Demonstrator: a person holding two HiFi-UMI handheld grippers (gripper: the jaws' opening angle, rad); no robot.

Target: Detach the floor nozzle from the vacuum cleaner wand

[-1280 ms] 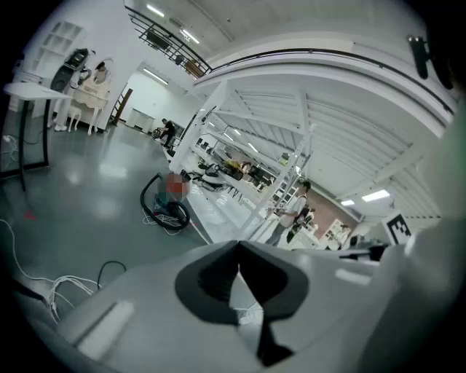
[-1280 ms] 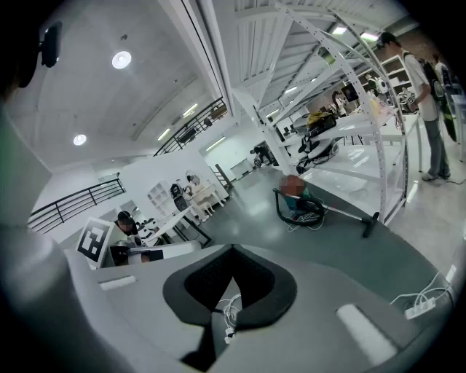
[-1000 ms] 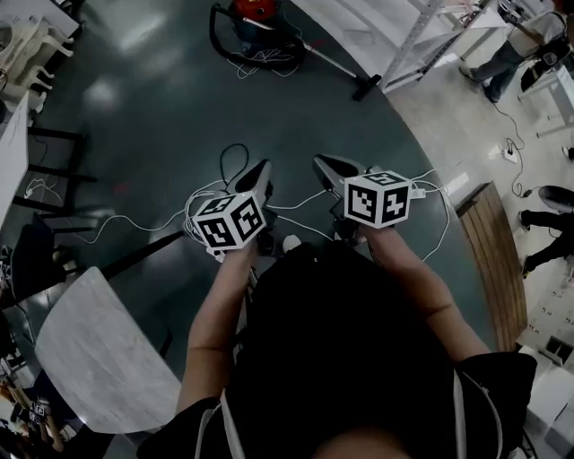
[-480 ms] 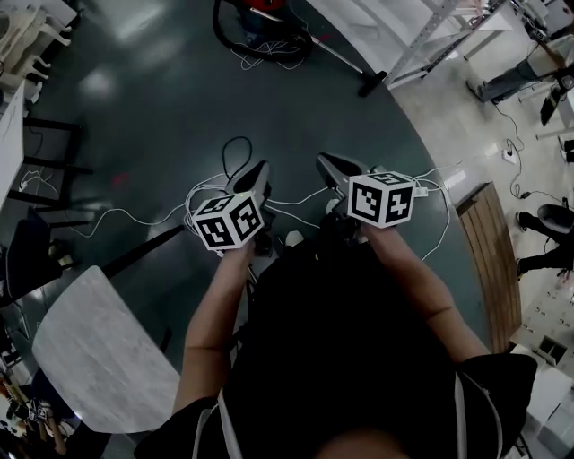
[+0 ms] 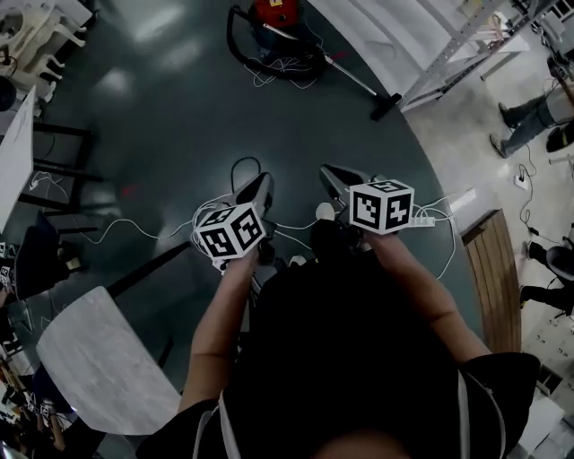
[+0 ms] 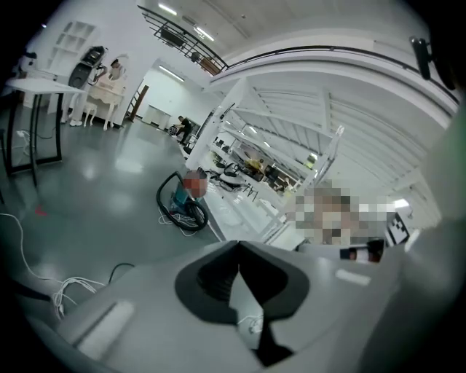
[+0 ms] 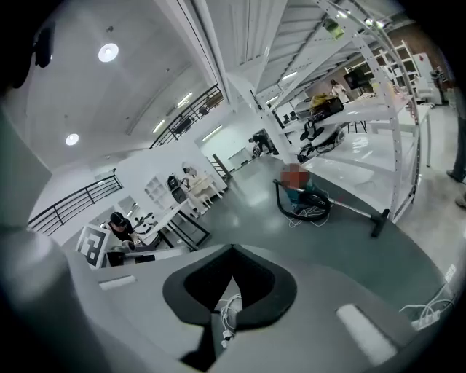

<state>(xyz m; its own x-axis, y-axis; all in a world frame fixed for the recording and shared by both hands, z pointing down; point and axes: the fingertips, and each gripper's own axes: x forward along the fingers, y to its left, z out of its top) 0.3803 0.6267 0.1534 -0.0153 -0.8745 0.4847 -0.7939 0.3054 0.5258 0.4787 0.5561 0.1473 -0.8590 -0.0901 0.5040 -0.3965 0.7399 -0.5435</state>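
Red vacuum cleaner [image 5: 273, 20] sits way off on the far floor, wand [image 5: 354, 79] running right to the floor nozzle [image 5: 387, 107]. Left gripper [image 5: 262, 182] and right gripper [image 5: 328, 173] are near, both closed.

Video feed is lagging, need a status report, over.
Left gripper and right gripper shut, empty. Floor nozzle still on wand, far ahead, untouched. Loose cables on floor between.

Glossy dark floor [image 5: 161, 108], pale table [image 5: 99, 368], wooden bench [image 5: 495, 269], round ceiling lights [image 7: 108, 52].

Blk tee [image 5: 350, 359] — b/w marker cubes [image 5: 231, 231]
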